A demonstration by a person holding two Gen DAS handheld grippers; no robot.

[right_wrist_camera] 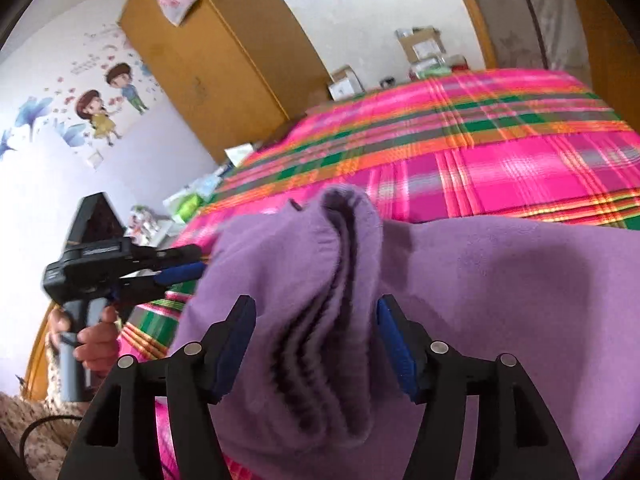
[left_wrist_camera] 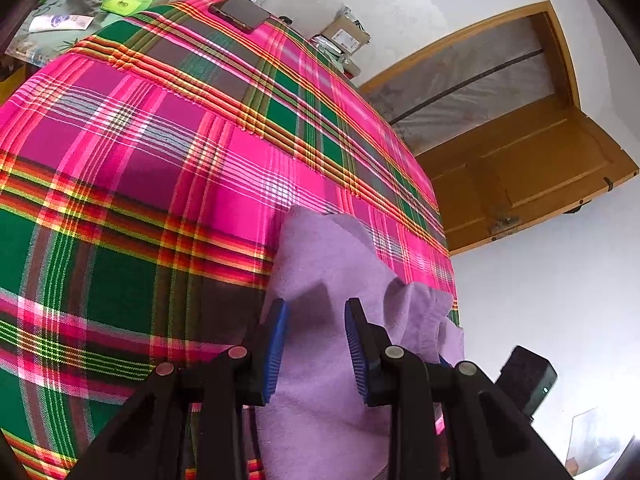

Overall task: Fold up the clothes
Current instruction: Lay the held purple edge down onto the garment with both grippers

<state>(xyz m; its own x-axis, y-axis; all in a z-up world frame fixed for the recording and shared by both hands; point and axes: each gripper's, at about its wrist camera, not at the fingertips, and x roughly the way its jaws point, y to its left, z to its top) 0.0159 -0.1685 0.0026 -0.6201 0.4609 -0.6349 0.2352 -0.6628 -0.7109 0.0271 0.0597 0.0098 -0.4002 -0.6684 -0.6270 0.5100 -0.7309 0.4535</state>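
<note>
A purple fleece garment (left_wrist_camera: 328, 256) lies bunched on the pink and green plaid bedspread (left_wrist_camera: 140, 152). In the left wrist view my left gripper (left_wrist_camera: 316, 308) has a raised fold of the garment between its blue pads (left_wrist_camera: 276, 344), which bear on the cloth. The right wrist view shows the left gripper (right_wrist_camera: 200, 264) at the garment's left edge, held by a hand (right_wrist_camera: 96, 336). My right gripper (right_wrist_camera: 316, 304) stands open and wide. A ribbed purple cuff (right_wrist_camera: 344, 248) of the garment (right_wrist_camera: 500, 300) lies loose between its pads.
A dark phone (left_wrist_camera: 240, 14) lies at the far end of the bed. Cardboard boxes (left_wrist_camera: 346, 34) sit beyond it by the wall. A wooden door (left_wrist_camera: 520, 152) stands off the bed's right side. A wooden wardrobe (right_wrist_camera: 212, 60) rises behind the bed.
</note>
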